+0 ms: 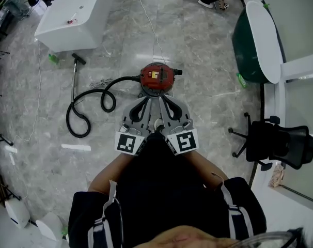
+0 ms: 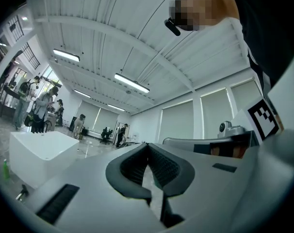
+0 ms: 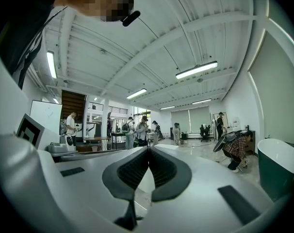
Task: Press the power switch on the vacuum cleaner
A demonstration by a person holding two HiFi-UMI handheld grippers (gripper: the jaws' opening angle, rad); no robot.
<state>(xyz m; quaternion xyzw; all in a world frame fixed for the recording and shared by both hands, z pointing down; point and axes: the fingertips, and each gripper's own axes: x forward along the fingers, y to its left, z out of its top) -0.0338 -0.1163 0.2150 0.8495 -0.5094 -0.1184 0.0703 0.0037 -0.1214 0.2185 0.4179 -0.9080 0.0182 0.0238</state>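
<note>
Left tool [image 2: 148, 144] tips together, empty; right tool [image 3: 148, 148] likewise

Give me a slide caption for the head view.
Left gripper and right gripper, both shut, point side by side at the red vacuum cleaner on the marble floor.

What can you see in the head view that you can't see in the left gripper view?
Only the head view shows the red vacuum cleaner on the floor, its black hose and a black office chair. Only the left gripper view shows the ceiling lights and people standing far off. Both show the left gripper, with its jaws together and nothing between them.
</note>
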